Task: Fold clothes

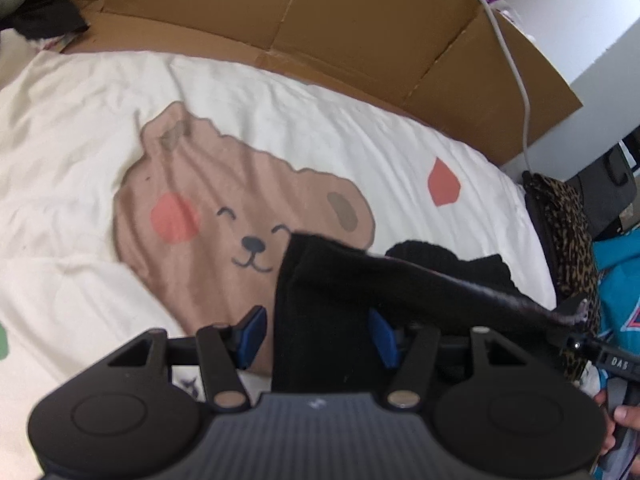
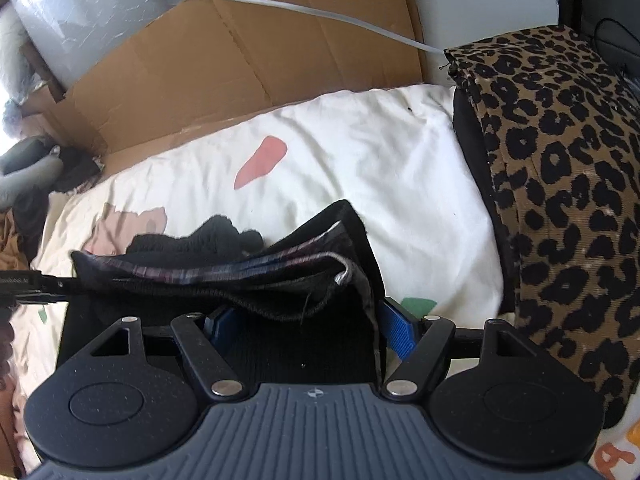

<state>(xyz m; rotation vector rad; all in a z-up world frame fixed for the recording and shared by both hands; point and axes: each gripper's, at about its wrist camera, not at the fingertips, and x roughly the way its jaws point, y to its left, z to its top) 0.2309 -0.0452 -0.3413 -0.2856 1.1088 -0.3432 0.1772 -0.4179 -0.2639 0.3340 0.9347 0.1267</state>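
Both claws stand with blue pads apart, left claw (image 1: 316, 334) and right claw (image 2: 310, 326) astride a black garment (image 1: 320, 280) lifted over the bed (image 1: 80, 120) at lower centre; whether either pinches cloth I cannot tell, so the fold looks midway

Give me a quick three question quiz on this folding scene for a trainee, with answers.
1. True or false: the black garment lies between the left gripper's fingers.
2. What animal face is printed on the bedsheet?
3. Which pattern covers the fabric at the right of the bed: A stripes, B leopard spots, C checks?

Key: 1 true. 2 a bear. 3 B.
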